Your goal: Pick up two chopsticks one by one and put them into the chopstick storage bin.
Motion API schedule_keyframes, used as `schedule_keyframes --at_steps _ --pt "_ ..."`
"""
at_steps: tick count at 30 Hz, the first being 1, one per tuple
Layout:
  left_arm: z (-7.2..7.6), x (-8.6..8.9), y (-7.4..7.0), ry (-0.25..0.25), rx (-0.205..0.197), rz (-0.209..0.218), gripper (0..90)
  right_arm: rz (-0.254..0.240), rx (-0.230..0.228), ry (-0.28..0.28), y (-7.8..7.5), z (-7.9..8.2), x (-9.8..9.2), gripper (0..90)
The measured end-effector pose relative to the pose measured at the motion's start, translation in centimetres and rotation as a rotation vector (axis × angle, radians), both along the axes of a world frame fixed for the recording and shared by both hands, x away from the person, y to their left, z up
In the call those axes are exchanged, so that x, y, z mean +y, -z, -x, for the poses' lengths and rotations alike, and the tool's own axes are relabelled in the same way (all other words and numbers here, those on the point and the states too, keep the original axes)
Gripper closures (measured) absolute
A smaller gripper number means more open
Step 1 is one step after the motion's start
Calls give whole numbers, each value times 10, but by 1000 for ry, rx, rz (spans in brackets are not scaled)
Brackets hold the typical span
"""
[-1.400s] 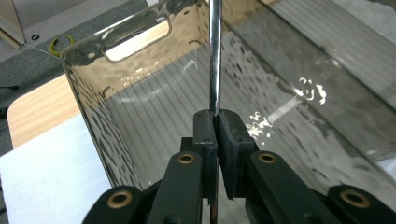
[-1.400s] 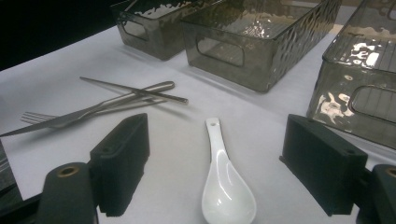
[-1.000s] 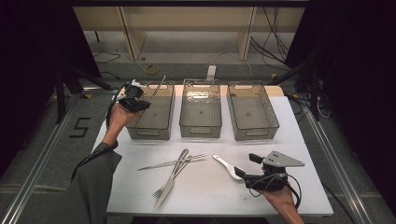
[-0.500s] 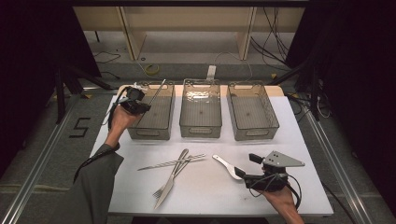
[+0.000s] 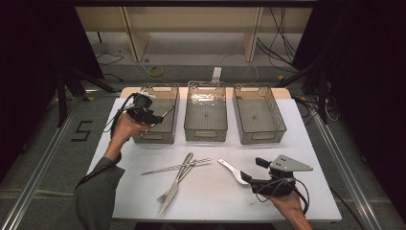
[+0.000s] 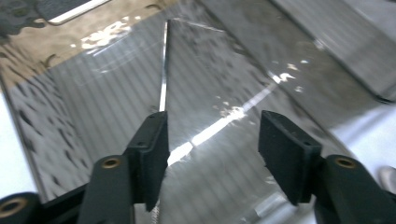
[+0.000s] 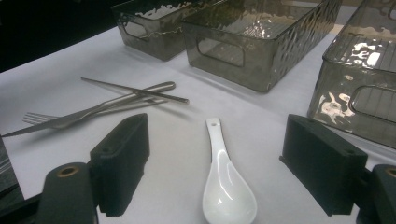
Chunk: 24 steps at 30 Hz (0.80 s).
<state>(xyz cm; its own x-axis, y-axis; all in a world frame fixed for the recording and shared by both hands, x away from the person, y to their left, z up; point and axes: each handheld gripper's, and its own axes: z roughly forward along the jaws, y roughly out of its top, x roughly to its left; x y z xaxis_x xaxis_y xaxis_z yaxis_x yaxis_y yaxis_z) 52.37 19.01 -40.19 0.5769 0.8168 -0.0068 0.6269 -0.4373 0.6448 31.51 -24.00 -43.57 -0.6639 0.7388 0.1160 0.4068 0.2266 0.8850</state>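
The white table (image 5: 297,143) carries three smoky clear bins in a row along its far edge: a left bin (image 5: 154,135), a middle bin (image 5: 206,134) and a right bin (image 5: 261,136). All three stand upright, just beside one another.

The left tool (image 5: 160,115) hangs over the near left part of the left bin, held by the person's left hand (image 5: 125,127). Its jaws have just been opening and now stand spread. In the left gripper view a thin metal chopstick (image 6: 163,88) runs away from the left jaw over the ribbed floor of the left bin (image 6: 93,107); the stick lies against that jaw's inner edge, and the other jaw stands clear of it, so nothing presses on it. In the high view the same chopstick (image 5: 167,111) shows as a slim rod slanting out of the tool above the bin.

The right tool (image 5: 245,176) rests low over the near right part of the table, in the person's right hand (image 5: 287,203). Its jaws are spread wide, and a white ceramic spoon (image 7: 225,182) lies flat on the table between them, handle pointing away, touched by neither jaw.

In the middle of the table lie a knife (image 5: 174,187), a fork (image 5: 168,190) and another chopstick (image 5: 174,166), crossing one another in a loose heap, near the spoon (image 5: 232,170) but apart from it.
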Motion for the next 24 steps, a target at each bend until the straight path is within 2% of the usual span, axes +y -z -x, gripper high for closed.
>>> schedule_keyframes --at_steps 2,4,6,9,13,16,24 --pt "9 -3 -2 21 -1 30 385 -1 0 0 0 0 0 238" --pt "18 -5 -4 42 -3 36 357 0 -1 1 0 0 0 239" --pt "22 -6 -7 59 15 28 337 0 0 0 0 0 0 239" --pt "31 -7 -11 86 17 45 315 1 -6 -2 -1 2 0 238" --pt "44 -11 -14 117 8 26 299 1 -4 -4 -1 2 0 239" --pt "53 -15 -15 152 18 11 289 2 -3 -3 -1 3 0 238" --pt "74 -36 -10 248 68 -24 259 0 -4 1 -2 4 -3 239"
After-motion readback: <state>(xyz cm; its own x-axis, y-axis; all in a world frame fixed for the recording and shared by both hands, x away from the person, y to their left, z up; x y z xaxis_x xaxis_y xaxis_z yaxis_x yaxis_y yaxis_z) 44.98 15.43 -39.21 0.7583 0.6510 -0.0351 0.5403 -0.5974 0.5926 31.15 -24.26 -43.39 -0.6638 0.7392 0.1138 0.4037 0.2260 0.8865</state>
